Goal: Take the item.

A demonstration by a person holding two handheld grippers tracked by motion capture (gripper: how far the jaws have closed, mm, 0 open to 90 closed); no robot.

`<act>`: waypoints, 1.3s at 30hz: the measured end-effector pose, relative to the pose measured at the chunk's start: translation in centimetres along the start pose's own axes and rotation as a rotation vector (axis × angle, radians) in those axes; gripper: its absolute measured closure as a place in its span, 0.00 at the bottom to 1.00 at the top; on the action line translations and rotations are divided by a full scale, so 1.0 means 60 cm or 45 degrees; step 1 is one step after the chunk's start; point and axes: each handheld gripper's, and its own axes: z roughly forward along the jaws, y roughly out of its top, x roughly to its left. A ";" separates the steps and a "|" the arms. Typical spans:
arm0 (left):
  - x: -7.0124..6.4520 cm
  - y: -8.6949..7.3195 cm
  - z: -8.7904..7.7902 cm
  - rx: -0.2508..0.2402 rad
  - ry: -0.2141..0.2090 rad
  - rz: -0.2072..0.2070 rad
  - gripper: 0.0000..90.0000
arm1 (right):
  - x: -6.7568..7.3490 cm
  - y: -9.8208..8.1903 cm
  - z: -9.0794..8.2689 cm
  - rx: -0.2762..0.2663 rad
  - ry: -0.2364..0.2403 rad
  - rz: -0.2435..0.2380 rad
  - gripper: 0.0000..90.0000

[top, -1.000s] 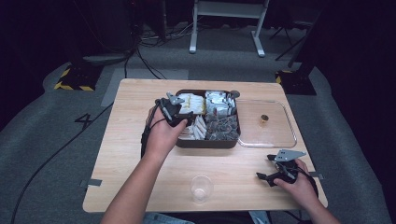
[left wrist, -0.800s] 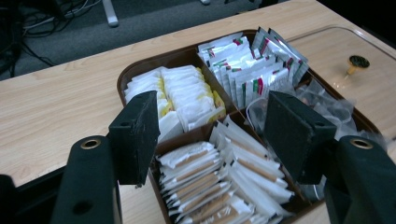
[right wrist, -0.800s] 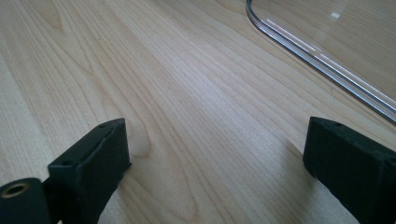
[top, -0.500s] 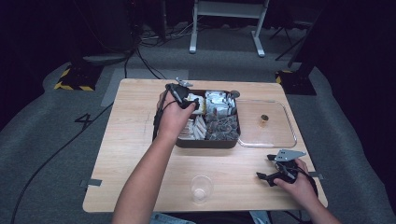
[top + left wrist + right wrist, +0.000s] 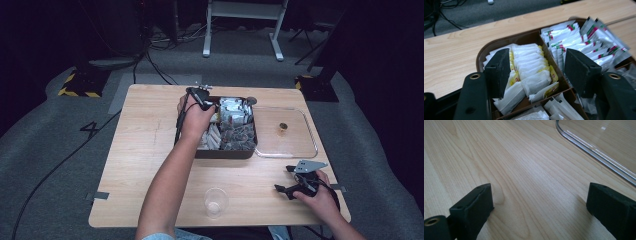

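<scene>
A dark brown compartment tray [image 5: 225, 154] sits at the table's middle back, packed with sachets. My left gripper [image 5: 206, 102] hangs over its far left corner. In the left gripper view the left gripper [image 5: 537, 75] is open, its jaws either side of a row of white tea-bag packets [image 5: 530, 67] with yellow tags, not touching them. White sachets with red and green marks [image 5: 576, 37] fill the neighbouring compartment. My right gripper [image 5: 290, 181] rests low at the table's front right, and in its own view the right gripper [image 5: 539, 205] is open over bare wood.
A clear plastic lid [image 5: 295, 145] with a small brown knob [image 5: 283, 128] lies flat right of the tray; its edge [image 5: 596, 152] shows ahead of the right jaws. A clear plastic cup [image 5: 216, 201] stands near the front edge. Cables and a stand's legs are on the floor behind.
My left hand has moved farther away and slightly right, from the tray's left side to over its far left compartment. The right hand has stayed still.
</scene>
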 end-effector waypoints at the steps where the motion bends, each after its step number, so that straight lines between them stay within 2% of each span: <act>1: -0.001 -0.001 0.005 0.007 -0.002 -0.005 0.43 | 0.000 0.000 0.000 0.000 0.000 0.000 0.08; 10: -0.008 -0.010 0.049 0.111 -0.039 -0.037 0.44 | 0.000 0.000 0.000 0.000 0.000 -0.001 0.08; 17: -0.007 -0.021 0.080 0.190 -0.034 -0.023 0.47 | 0.000 0.000 0.000 0.000 0.000 -0.001 0.08; 24: -0.009 -0.026 0.093 0.253 -0.029 -0.033 0.50 | -0.001 0.000 0.000 -0.001 0.003 -0.005 0.08; 35: -0.015 -0.033 0.100 0.302 -0.058 -0.015 0.51 | -0.001 -0.001 0.000 -0.002 0.007 -0.009 0.08; 39: -0.013 -0.033 0.103 0.325 -0.049 -0.009 0.60 | -0.001 -0.001 0.000 -0.003 0.007 -0.009 0.08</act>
